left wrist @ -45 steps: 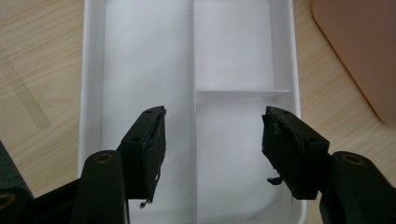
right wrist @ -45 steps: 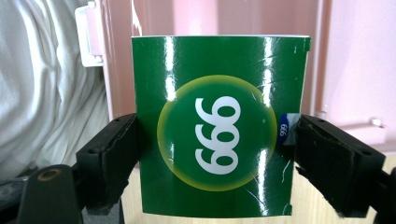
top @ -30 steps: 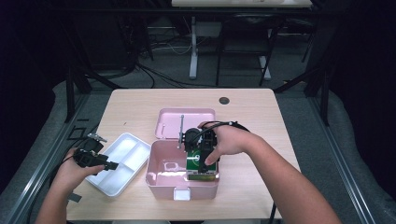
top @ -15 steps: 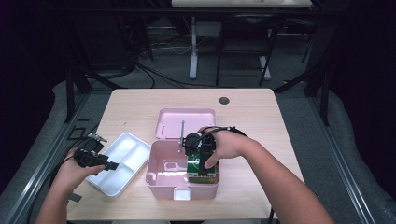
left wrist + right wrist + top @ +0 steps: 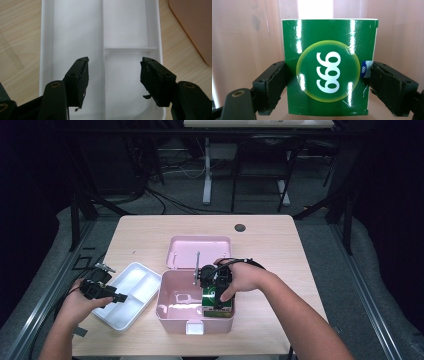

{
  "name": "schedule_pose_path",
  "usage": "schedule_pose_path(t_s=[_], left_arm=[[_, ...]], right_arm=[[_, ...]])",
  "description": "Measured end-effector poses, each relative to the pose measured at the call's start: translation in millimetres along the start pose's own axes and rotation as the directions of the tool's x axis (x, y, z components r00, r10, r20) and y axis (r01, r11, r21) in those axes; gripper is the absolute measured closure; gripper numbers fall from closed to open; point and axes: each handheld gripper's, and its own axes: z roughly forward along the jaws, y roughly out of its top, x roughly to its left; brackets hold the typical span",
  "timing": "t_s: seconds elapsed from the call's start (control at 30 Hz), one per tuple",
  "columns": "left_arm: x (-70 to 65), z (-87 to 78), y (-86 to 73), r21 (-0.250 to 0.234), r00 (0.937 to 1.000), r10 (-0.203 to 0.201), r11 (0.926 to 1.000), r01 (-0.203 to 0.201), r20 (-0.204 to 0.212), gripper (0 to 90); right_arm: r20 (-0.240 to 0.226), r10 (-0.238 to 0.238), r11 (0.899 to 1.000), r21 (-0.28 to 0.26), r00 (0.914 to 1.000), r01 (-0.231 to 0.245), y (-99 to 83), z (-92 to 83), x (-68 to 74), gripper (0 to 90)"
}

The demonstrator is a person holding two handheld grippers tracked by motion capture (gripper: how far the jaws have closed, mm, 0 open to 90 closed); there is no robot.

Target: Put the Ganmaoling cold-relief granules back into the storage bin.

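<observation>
Where high view hides it, green box [image 5: 329,67] — "999" label

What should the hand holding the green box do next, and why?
Probably lower it a little further and then open the jaws. The right gripper is clamped on both sides of the green box, which already sits inside the open pink case, with pink walls around it.
</observation>
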Motion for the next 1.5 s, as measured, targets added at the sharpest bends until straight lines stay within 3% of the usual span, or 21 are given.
schedule_pose_path(t_s=[0.77, 0.8, 1.33, 1.5], left_arm=[[-0.5, 1.1, 0.2, 0.005, 1.0000, 0.003, 1.0000, -0.003, 0.000, 40.1], [-0.5, 1.1, 0.2, 0.005, 1.0000, 0.003, 1.0000, -0.003, 0.000, 40.0], [0.5, 0.9, -1.2, 0.002, 1.0000, 0.001, 1.0000, -0.001, -0.001, 40.1], [-0.1, -2.1, -0.4, 0.000, 0.9999, -0.013, 0.9999, 0.013, -0.001, 41.7]], right_arm=[[-0.013, 0.019, 1.000, 0.005, 0.9997, -0.019, -1.7, 10.5, -2.2, 17.8], [-0.016, 0.020, 1.000, -0.002, 0.9997, -0.020, -1.9, 9.5, -2.2, 22.6], [0.008, 0.040, 0.999, -0.033, 0.9992, -0.039, -8.5, -10.4, 4.5, 25.3], [0.036, 0.085, 0.995, -0.056, 0.9958, -0.083, -14.6, -21.6, 5.0, 27.7]])
